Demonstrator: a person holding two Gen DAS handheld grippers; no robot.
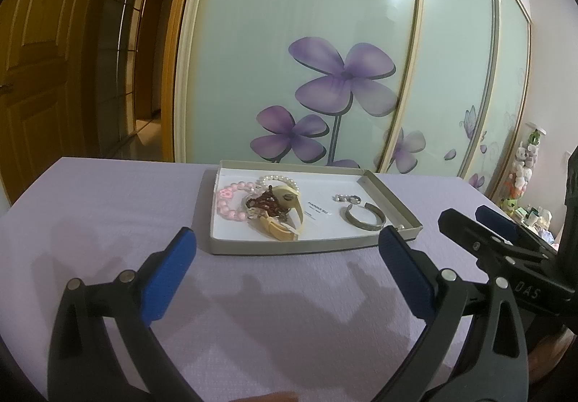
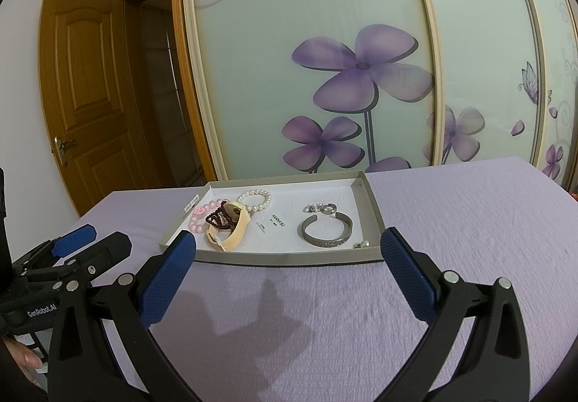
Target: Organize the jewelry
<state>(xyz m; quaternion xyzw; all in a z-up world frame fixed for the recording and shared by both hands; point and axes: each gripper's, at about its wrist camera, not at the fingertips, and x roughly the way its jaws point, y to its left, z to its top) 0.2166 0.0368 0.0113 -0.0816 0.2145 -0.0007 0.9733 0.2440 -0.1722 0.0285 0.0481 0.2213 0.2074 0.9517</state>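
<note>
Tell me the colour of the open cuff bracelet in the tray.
Dark silver-grey metal cuff bracelet, clearest in the right wrist view.

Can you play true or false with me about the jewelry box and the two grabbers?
1. All the jewelry lies inside the shallow box. True.
2. The right gripper is squeezing the silver cuff bracelet. False: it is open and holds nothing.
3. The pearl bracelet lies on the purple cloth. False: it is in the box.
4. The left gripper is open. True.
5. The pink bead bracelet is at the box's left end. True.
</note>
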